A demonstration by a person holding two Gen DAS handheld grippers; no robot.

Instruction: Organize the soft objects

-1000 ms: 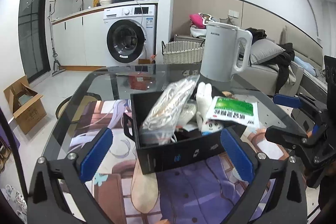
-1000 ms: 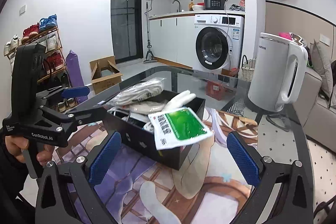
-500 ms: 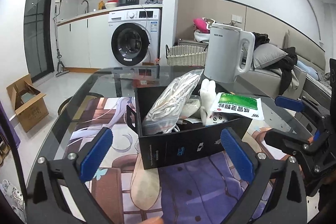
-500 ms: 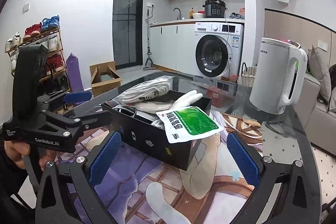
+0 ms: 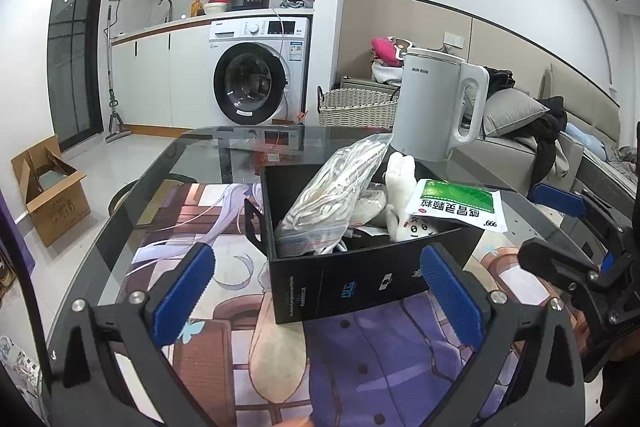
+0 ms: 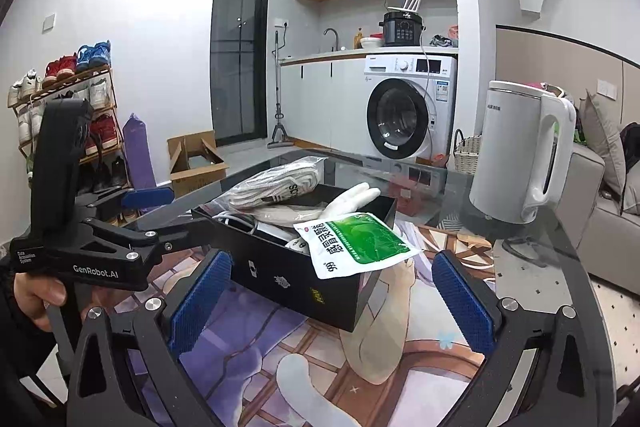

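The glass table (image 5: 132,203) is the biggest thing here and its curved rim is the first hazard: the printed mat (image 5: 224,211) covers only the middle, and smooth bare glass runs around it, so a nudged object could slide toward the edge. Next in size is the white kettle (image 5: 434,107), standing upright on the glass just behind the black box (image 5: 360,279); a wide swing over the box from either side could, I judge, clip it and tip it. The box sits on the mat in the middle of the table, with open mat on its near side, which is the best room for an approach. It is packed above its rim: a clear bag (image 5: 332,195) of white cords leans up over the left and back edge, a white plush (image 5: 400,183) stands in the middle, and a green sachet (image 5: 460,205) lies flat across the right corner, partly overhanging the wall. That sachet looks the likeliest to slip off to the table if the box is bumped, and the bag could topple out if anything beside it is pulled. The left gripper (image 5: 316,295) hovers before the box front, jaws wide apart and empty. The right gripper (image 6: 332,291) faces the corner under the sachet, also spread wide and holding nothing. The two grippers are near each other, so crossing paths risks a knock.
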